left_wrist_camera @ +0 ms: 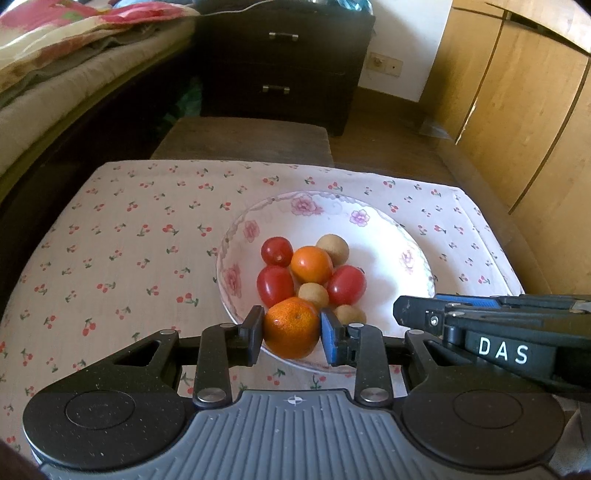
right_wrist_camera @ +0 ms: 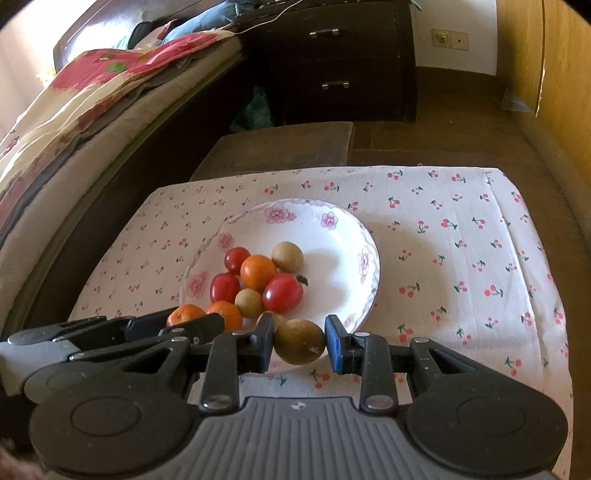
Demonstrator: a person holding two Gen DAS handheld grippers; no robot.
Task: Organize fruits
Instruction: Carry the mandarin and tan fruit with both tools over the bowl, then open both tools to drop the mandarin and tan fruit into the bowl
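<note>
Orange and dimpled, a mandarin (left_wrist_camera: 291, 328) sat clamped between the two fingers of the left gripper (left_wrist_camera: 292, 334), black pad on one side and blue pad (left_wrist_camera: 330, 338) on the other, held at the near rim of the plate (left_wrist_camera: 384, 236). Brown and smooth, a small round fruit (right_wrist_camera: 300, 342) was pinched the same way in the right gripper (right_wrist_camera: 300, 345), also over the near rim. Crossed in from the right of the left wrist view, the right gripper's arm with white lettering on its side. Lay just beyond the held mandarin, in the dish: a small brown fruit (left_wrist_camera: 350, 314), another brown one (left_wrist_camera: 313, 294), two red tomatoes (left_wrist_camera: 275, 285) (left_wrist_camera: 346, 285) on either side of it, all touching in a cluster. Sat further back a smaller orange (left_wrist_camera: 311, 264), with a third tomato (left_wrist_camera: 277, 251) to its left and a third loose brown fruit (left_wrist_camera: 332, 249) to its right. Stayed bare on its right half, the white flowered plate. Spread under everything, a pale cloth printed with cherries (left_wrist_camera: 140, 236). Stood past the cloth a brown padded stool (left_wrist_camera: 243, 138), then a dark chest of drawers (left_wrist_camera: 280, 62) against the wall, a bed with a flowered cover (left_wrist_camera: 74, 22) at left, and wooden cabinet doors (left_wrist_camera: 517, 92) at right.
</note>
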